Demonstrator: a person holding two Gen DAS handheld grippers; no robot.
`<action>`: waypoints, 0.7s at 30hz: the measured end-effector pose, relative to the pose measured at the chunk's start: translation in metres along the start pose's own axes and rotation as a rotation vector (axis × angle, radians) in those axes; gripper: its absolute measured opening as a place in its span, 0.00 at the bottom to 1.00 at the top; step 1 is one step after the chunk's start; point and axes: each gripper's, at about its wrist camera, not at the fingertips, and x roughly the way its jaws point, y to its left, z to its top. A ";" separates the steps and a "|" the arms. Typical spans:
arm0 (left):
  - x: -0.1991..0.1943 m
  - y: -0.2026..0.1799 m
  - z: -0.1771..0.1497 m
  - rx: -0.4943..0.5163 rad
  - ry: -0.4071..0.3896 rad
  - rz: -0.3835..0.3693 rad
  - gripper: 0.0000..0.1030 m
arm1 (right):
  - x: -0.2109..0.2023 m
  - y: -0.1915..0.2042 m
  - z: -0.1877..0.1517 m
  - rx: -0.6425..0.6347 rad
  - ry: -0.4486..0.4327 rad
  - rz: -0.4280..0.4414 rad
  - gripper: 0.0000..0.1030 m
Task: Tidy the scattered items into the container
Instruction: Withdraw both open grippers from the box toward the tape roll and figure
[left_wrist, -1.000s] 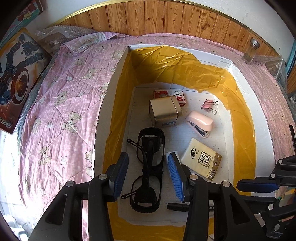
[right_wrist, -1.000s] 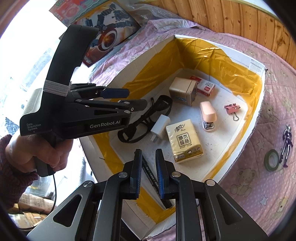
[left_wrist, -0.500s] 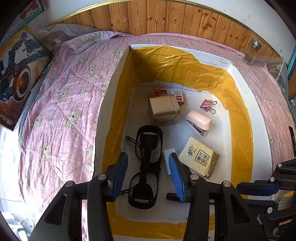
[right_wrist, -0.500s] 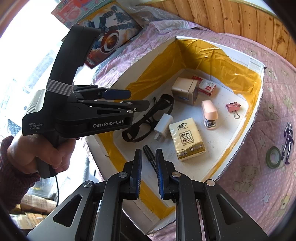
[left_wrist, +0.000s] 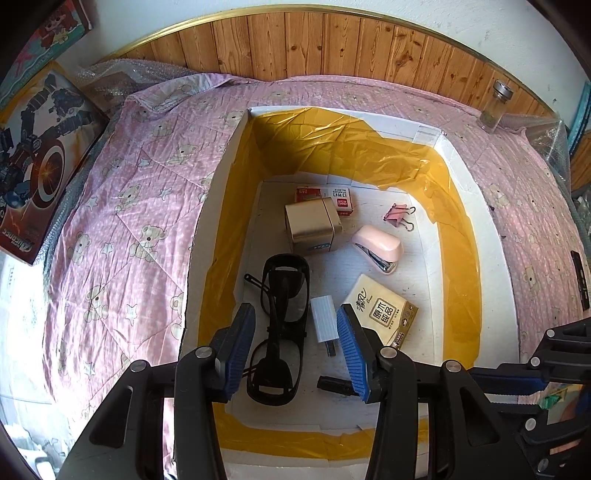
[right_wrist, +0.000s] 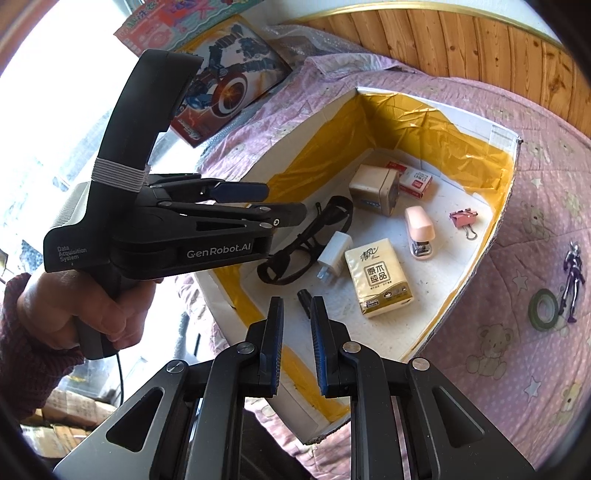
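My left gripper (left_wrist: 295, 347) hangs over the near end of the container (left_wrist: 498, 236), jaws wide and empty; my right gripper (right_wrist: 296, 343) hangs over the near rim, jaws a narrow gap apart with nothing between them. Inside lie the black glasses (left_wrist: 282, 328), the white charger (left_wrist: 324, 325), the tissue pack (left_wrist: 384, 314), the pink stapler (left_wrist: 378, 247), the gold box (left_wrist: 312, 229), the staple box (left_wrist: 334, 195), the binder clip (left_wrist: 397, 216) and a black marker (right_wrist: 304, 297) at 6 o'clock on the floor of the box.

Outside, in the right wrist view, a toy figure (right_wrist: 572, 277) and a tape roll (right_wrist: 543, 308) lie side by side on the pink quilt (right_wrist: 517, 362) at about 3 o'clock from the container; those I judge to be what is left to tidy.

The risks as I see them: swinging right toward them, I could catch the container's thin wall and shove the whole box across the soft quilt; the quilt yields, so pressing down on the flat tape roll may bunch fabric into my jaws instead of the roll; the figure is slim and could twist out of a narrow pinch; my two grippers sit close together, and crossing paths could knock them against each other.
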 end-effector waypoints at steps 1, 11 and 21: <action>-0.002 -0.001 -0.001 -0.002 -0.004 -0.003 0.46 | -0.002 0.000 -0.001 0.004 -0.005 0.002 0.17; -0.020 -0.021 -0.006 -0.005 -0.019 -0.033 0.46 | -0.026 -0.018 -0.016 0.078 -0.073 0.044 0.17; -0.035 -0.059 -0.006 0.025 -0.037 -0.094 0.47 | -0.045 -0.046 -0.038 0.167 -0.113 0.059 0.17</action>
